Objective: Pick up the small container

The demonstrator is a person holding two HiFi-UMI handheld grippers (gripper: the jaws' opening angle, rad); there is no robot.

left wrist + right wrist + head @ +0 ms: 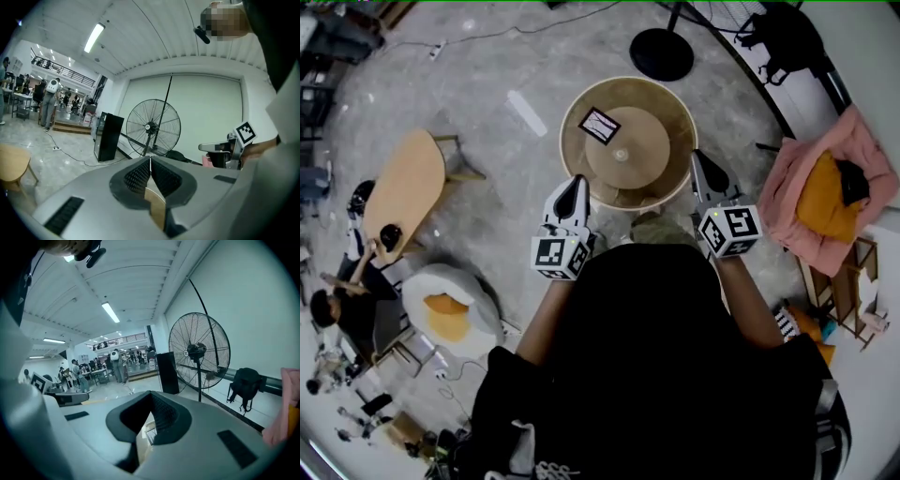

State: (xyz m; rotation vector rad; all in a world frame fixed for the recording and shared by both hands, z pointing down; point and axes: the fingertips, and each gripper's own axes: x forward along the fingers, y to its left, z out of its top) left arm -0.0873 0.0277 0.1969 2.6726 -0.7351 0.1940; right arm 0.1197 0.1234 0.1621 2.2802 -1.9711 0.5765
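We hold the left gripper (577, 180) and right gripper (696, 155) at the near rim of the round worktop (664, 105), each with its jaws together on nothing. The small container (600, 124) lies on the worktop ahead of both, nearer the left gripper and touching neither.

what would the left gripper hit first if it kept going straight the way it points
Likely nothing close: the left gripper, fingers shut, seems aimed over the round wooden table; the standing fan lies ahead, though depth is unclear.
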